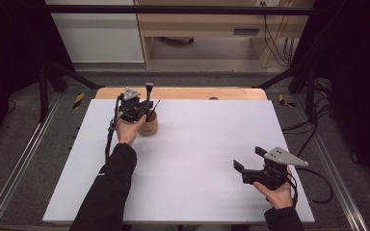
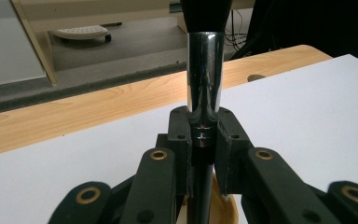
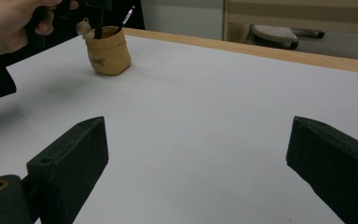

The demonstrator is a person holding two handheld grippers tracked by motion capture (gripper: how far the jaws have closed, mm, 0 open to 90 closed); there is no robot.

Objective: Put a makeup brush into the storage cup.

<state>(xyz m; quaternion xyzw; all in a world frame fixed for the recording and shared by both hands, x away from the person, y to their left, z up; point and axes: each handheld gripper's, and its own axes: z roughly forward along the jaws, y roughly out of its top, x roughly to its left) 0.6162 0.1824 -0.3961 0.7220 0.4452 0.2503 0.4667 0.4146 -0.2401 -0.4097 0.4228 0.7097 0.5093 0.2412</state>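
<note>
A tan, soft-sided pot (image 3: 108,50) on the white bench (image 1: 197,159) holds a thin pencil-like stick (image 3: 127,17) and a chrome-collared brush (image 2: 205,84); the left gripper (image 2: 204,135) clamps that brush upright. The right gripper (image 3: 196,154) gapes empty.

The bench (image 1: 197,159) carries a plain white sheet with no pattern, and a strip of pale honey-coloured wood grain shows along its far edge. The left claw (image 2: 203,140) is matt black with small brass-coloured rings at its pivots. The brush (image 2: 205,70) in it has a mirror-bright chrome ferrule, a black handle and dark bristles. The pot (image 3: 108,51) near the far left corner is tan, with faint dark lettering on its side. The right claw (image 1: 250,161) is black too, topped by a light grey plate. Both sleeves are black.
</note>
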